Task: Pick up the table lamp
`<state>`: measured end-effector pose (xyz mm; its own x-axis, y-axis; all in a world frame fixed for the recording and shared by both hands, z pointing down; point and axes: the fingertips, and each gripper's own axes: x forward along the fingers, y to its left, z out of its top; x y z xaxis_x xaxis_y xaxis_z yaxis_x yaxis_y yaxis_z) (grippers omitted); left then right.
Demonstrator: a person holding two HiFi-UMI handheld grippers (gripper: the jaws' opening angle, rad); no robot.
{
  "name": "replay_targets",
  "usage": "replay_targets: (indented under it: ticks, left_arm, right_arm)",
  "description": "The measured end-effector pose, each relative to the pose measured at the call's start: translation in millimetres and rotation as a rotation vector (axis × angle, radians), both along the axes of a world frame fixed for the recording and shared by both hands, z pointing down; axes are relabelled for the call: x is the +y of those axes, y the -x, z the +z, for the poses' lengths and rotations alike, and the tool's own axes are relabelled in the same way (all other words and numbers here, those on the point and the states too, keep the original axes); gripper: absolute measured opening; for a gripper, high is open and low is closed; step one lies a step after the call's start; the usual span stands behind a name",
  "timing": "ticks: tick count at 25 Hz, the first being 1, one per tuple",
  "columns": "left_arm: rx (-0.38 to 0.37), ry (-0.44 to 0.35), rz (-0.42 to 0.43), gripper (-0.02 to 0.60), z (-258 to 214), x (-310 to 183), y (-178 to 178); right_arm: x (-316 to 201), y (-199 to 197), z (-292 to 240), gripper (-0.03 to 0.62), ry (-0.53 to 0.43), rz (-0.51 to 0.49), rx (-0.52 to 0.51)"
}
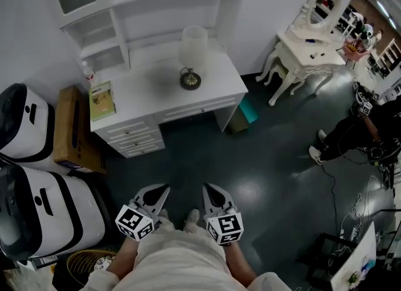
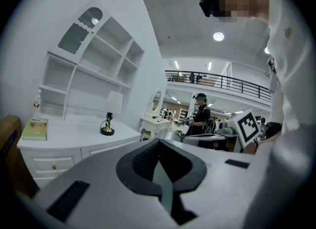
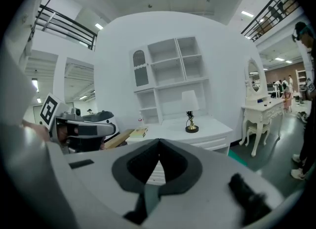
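Note:
The table lamp, with a white shade and a dark round base, stands upright on the white desk by the far wall. It also shows small in the left gripper view as the lamp and in the right gripper view as the lamp. My left gripper and right gripper hang side by side over the dark floor, well short of the desk. Both point toward the desk with jaws shut and nothing between them.
A shelf unit rises at the back of the desk; a green book and a small bottle sit at the desk's left end. A brown box and white machines stand left. A dressing table and a person are right.

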<state>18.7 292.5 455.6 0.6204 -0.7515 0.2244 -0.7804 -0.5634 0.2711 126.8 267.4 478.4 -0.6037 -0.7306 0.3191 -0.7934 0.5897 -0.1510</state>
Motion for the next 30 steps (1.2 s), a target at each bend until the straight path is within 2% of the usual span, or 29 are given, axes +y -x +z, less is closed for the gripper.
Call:
replay_targets:
  ticks: [6,15,23,30]
  left_arm:
    - [-0.002,0.000,-0.035,0.009,-2,3,-12]
    - [0.005,0.017,-0.073,0.009,4,-9,4]
    - [0.016,-0.006,-0.053,0.009,1,-58,25]
    - [0.026,-0.023,-0.023,0.009,-6,-106,48]
  right_arm:
    - [3,-11,11,0.012,0.016,-0.039,0.026]
    - [-12,-2,21,0.012,0.036,-0.065,0.054]
    - [-54,4,11,0.012,0.017,-0.023,0.077]
    - [-100,30,3,0.012,-0.003,0.008,0.122]
